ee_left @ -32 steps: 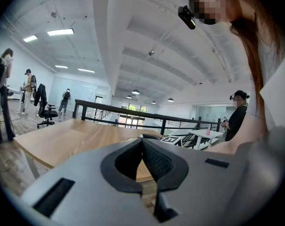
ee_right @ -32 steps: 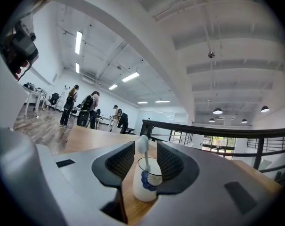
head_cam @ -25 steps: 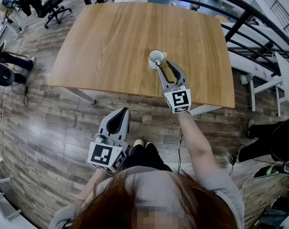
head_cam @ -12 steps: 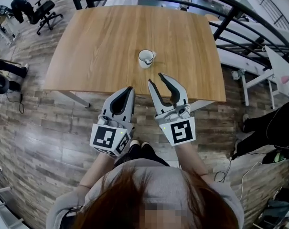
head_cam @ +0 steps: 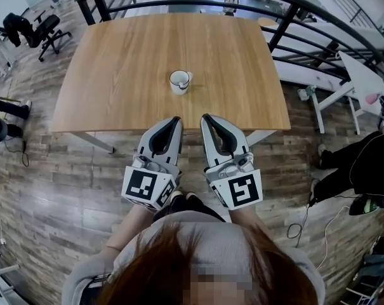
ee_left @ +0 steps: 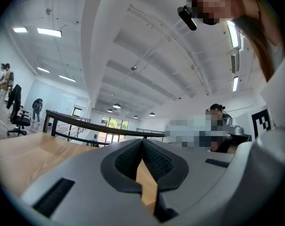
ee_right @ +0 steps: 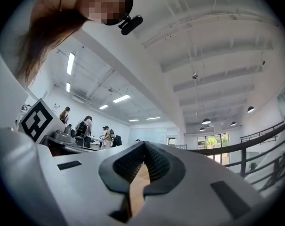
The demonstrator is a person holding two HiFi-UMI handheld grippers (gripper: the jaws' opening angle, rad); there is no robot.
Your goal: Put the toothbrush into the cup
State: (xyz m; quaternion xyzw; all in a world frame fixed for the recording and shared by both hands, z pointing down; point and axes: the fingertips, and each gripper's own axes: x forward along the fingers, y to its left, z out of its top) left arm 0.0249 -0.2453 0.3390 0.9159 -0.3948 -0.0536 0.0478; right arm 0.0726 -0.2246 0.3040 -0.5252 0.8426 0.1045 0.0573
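Since the right claw (head_cam: 209, 118) stood open at the cup (head_cam: 179, 81) a second ago, it has drawn back to the near edge of the worktop (head_cam: 109, 62) and its jaws have just closed on nothing, beside the left claw (head_cam: 174, 121), likewise shut and empty; the cup stands alone mid-worktop, the toothbrush too small to make out there, so the drop looks done
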